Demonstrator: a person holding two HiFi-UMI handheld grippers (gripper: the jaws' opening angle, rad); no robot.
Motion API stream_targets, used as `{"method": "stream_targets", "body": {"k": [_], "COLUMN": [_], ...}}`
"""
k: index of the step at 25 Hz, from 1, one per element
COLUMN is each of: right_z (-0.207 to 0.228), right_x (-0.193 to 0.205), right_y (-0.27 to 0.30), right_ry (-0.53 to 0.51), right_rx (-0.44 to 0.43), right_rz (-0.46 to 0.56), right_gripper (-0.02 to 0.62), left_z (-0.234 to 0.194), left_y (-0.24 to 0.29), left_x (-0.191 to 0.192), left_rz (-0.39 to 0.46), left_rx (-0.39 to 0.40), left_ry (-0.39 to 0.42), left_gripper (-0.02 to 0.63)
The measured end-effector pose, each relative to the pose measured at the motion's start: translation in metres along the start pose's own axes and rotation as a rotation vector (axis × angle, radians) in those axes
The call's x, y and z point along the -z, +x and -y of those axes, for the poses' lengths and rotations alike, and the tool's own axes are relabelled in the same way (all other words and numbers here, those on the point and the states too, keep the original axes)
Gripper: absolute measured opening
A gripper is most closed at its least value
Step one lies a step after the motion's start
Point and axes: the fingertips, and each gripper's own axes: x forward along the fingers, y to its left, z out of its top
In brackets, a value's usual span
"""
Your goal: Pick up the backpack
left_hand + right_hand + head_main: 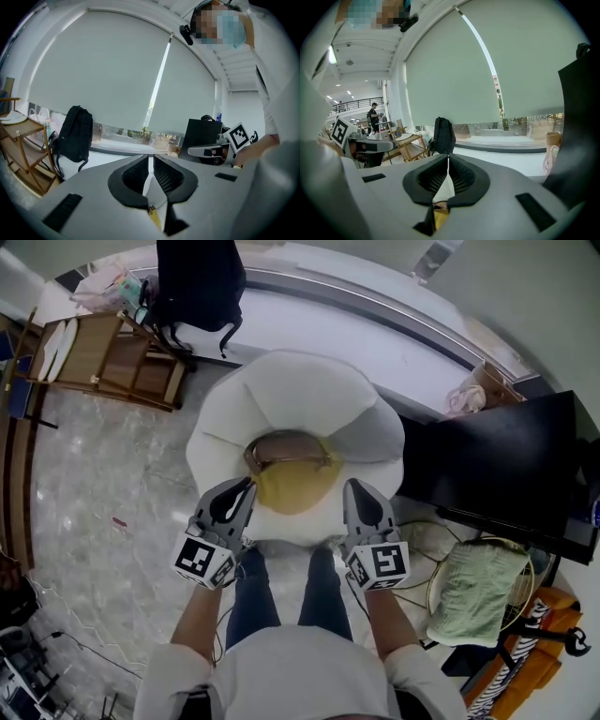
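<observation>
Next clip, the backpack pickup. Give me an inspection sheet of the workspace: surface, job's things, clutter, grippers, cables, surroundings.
Surface: pale marble floor; a white cushion with a yellow centre lies in front of the person.
Job's things: black backpack on the window ledge beyond the cushion, untouched.
Clutter: brown item on the cushion, cannot tell what; green cloth at right.
Grippers: left gripper and right gripper both shut and empty, over the cushion's near edge.
Cables: looped cable beside the green cloth.
Surroundings: wooden rack, black desk, window blinds down.
</observation>
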Motion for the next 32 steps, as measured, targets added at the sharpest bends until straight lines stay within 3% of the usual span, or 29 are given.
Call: {"method": "stream_targets", "body": {"k": [20, 32], "right_z": [0.03, 0.04], "right_x": [0.088, 0.149], "right_y": [0.046, 0.072], "right_ry": [0.042, 0.047], "right_rx": [-0.003, -0.032], "right_rz": [-0.066, -0.114], "right_gripper": [0.031, 0.031], "left_z": [-0.045, -0.059], "left_y": [0.03, 0.043], "left_x": [0.088, 0.164], "left_rz": [-0.051, -0.114], "left_rx": [-0.054, -0.08], "left_ry": [-0.058, -0.118], "left_gripper": [0.055, 0.055]}}
